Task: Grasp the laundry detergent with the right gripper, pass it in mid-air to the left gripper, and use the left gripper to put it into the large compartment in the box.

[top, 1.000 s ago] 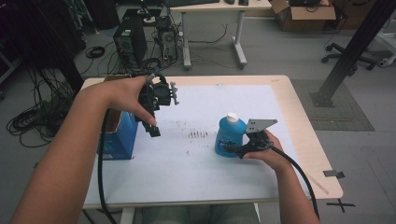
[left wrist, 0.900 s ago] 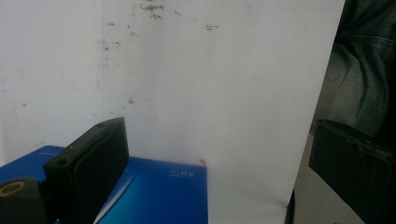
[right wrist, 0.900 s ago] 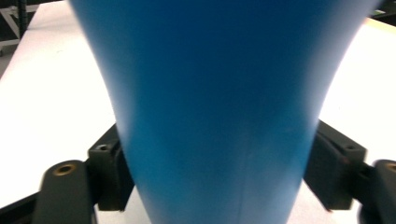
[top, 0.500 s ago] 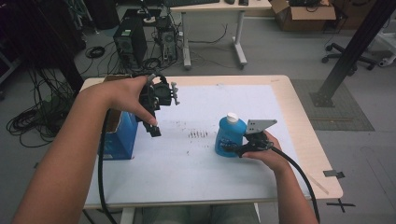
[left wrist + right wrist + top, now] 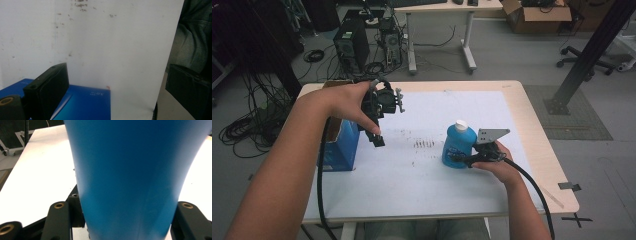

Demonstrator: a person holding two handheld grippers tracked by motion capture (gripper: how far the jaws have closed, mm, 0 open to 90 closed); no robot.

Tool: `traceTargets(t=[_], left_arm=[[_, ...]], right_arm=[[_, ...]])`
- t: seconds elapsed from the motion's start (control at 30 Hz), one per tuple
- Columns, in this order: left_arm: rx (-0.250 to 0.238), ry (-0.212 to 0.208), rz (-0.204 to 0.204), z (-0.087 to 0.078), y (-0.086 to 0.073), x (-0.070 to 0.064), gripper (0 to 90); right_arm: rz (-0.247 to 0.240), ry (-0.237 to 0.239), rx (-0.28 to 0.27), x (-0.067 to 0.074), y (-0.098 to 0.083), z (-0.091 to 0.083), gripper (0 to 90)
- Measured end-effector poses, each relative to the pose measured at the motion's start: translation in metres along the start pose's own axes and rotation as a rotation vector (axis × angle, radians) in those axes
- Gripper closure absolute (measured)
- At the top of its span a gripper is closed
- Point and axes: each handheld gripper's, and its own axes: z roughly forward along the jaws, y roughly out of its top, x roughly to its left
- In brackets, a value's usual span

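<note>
A blue bottle [image 5: 458, 142] with a white cap stands upright on the white mat [image 5: 432, 185], right of centre. My right gripper [image 5: 460, 159] comes at it from the right, low down, and is shut on its base. In the right gripper view the bottle [image 5: 125, 170] sits between both jaws of that gripper [image 5: 120, 220], touching each. My left gripper [image 5: 375, 129] hangs in the air at the left, pointing down beside a blue box [image 5: 339, 147]. In the left gripper view this gripper [image 5: 117, 92] is open, jaws wide apart and nothing between them, with the blue box [image 5: 85, 105] below.
The mat carries dark smudges [image 5: 424, 144] near its middle. The wooden table edge [image 5: 542, 150] runs along the right. Computer towers [image 5: 349, 42] and cables stand on the floor beyond the table's far side. A person's lap [image 5: 192, 47] lies past the mat's near edge.
</note>
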Motion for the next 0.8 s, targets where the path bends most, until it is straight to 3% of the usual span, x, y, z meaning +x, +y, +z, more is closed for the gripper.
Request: traceTargets(t=[0.4,0.8], left_arm=[[-0.001,0.002,-0.006,-0.002,-0.001,0.001,5.2],[-0.007,0.01,-0.001,-0.011,0.003,-0.003,5.2]], right_arm=[[-0.018,0.002,-0.019,0.001,0.008,-0.005,43.8],[-0.11,0.007,0.017,0.005,0.058,-0.031,43.8]])
